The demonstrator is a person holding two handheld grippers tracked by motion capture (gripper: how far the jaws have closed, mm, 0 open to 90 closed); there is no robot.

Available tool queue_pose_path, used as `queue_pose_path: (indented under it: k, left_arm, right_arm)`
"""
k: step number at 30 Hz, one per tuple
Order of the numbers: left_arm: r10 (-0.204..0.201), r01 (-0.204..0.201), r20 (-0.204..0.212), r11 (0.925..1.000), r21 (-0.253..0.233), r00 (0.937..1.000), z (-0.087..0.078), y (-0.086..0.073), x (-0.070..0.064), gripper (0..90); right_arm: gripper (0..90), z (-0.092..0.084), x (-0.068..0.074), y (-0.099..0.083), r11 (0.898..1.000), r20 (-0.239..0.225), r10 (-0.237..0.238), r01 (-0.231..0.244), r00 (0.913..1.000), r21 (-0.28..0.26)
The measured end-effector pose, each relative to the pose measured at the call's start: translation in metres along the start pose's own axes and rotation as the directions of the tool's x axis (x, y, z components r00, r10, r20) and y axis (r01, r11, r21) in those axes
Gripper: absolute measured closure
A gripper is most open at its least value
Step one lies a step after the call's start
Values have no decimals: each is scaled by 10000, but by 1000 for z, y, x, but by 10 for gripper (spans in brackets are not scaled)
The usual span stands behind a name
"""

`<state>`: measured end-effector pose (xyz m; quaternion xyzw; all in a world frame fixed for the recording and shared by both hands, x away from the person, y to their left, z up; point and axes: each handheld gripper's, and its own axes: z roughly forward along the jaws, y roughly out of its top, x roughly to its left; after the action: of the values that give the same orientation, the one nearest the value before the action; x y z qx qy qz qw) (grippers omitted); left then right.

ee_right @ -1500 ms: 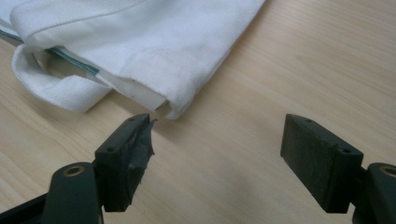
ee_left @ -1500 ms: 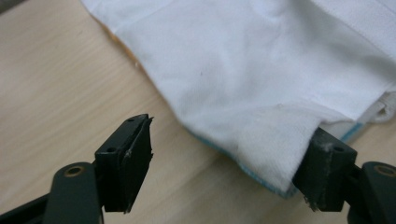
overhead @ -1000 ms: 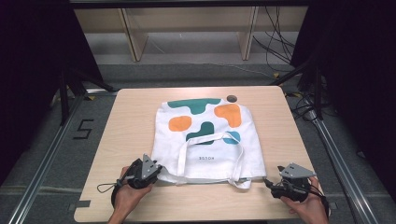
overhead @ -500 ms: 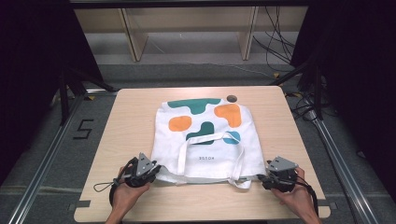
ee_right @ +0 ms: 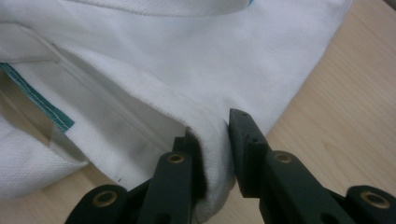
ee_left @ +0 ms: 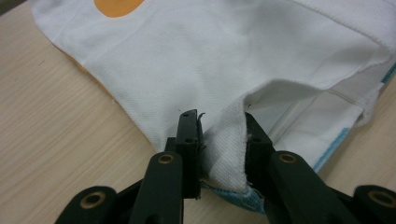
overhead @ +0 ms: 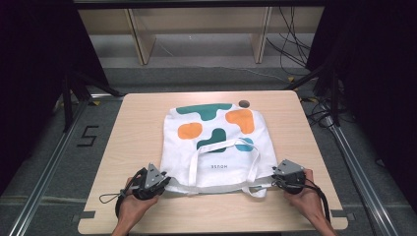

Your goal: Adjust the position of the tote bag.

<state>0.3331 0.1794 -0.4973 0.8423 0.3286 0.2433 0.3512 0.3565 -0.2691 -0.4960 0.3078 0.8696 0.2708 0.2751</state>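
A white tote bag printed with green and orange shapes lies flat on the wooden table, its handles and opening toward me. My left gripper holds the bag's near left corner; in the left gripper view a fold of white cloth is pinched between the jaws of the left gripper, which have just closed a little. My right gripper is at the near right corner. In the right gripper view the right gripper has just been closing, and the bag's hem is squeezed between its jaws.
A small dark round object lies at the bag's far edge. Beyond the table stands a wooden shelf frame, with cables on the floor at the right. Bare tabletop runs down both sides of the bag.
My right hand has moved left, in to the bag's near right corner, and its jaws have closed on the cloth. The left hand has kept still on its corner.
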Motion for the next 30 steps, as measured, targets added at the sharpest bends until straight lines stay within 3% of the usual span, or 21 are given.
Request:
queue_pose_path:
  k: [4, 5, 7, 8, 9, 10, 15, 17, 18, 21, 22, 23, 26, 29, 30]
  left_arm:
    - [191, -192, 195, 9998, 65, 9996, -6, -2, -6, 738]
    - [268, -270, 196, 9996, 91, 9994, -8, -2, -8, 738]
    - [307, -308, 338, 9995, 6, 9990, -12, -3, -13, 739]
    - [516, -519, 340, 9986, 89, 9981, -16, -3, -14, 738]
    - [533, -535, 332, 9986, 49, 9980, -19, -4, -16, 738]
    - [577, -578, 333, 9983, 10, 9978, -21, -4, -18, 739]
    - [821, -820, 430, 9966, -51, 9957, -30, -7, -25, 737]
    - [622, -614, 324, 9978, -242, 9975, -28, -8, -28, 729]
    - [842, -842, 313, 9964, -10, 9960, -28, -8, -26, 724]
    - [750, -760, 399, 9968, 238, 9964, -24, -8, -27, 696]
    - [619, -628, 396, 9978, 232, 9973, -23, -8, -27, 686]
    - [639, -647, 296, 9975, 271, 9975, -23, -8, -25, 671]
    - [512, -520, 287, 9982, 296, 9983, -21, -9, -25, 634]
    - [714, -719, 109, 9962, 485, 9974, -19, -9, -27, 605]
    - [804, -799, -47, 9944, 698, 9967, -19, -9, -28, 592]
  right_arm:
    - [814, -14, -1, -3, 9992, -176, 76, -83, 9998, -401]
    - [815, -19, 3, -5, 9989, -184, 301, -308, 9994, -353]
    - [816, -29, 8, -8, 9987, -254, 250, -260, 9994, -428]
    - [816, -34, 10, -9, 9982, -257, 4, -20, 9997, -593]
    - [816, -41, 14, -10, 9980, -107, 248, -254, 9996, -584]
    - [816, -46, 16, -12, 9975, -69, 201, -205, 9998, -675]
    - [811, -57, 27, -22, 9982, -237, 157, -170, 9996, -571]
    - [792, -58, 29, -24, 9977, -227, 79, -94, 9997, -674]
    - [782, -57, 30, -24, 9977, -235, 179, -193, 9996, -648]
    - [713, -46, 31, -24, 9983, -287, 397, -408, 9988, -413]
    - [714, -43, 31, -24, 9987, -321, 410, -419, 9986, -301]
    - [720, -40, 29, -24, 9993, -317, 135, -146, 9994, -354]
    - [774, -35, 26, -22, 9993, -572, 155, -174, 9982, -337]
    - [813, -37, 26, -23, 9984, -480, 425, -442, 9979, -343]
    - [815, -37, 25, -23, 9985, -499, 206, -231, 9985, -501]
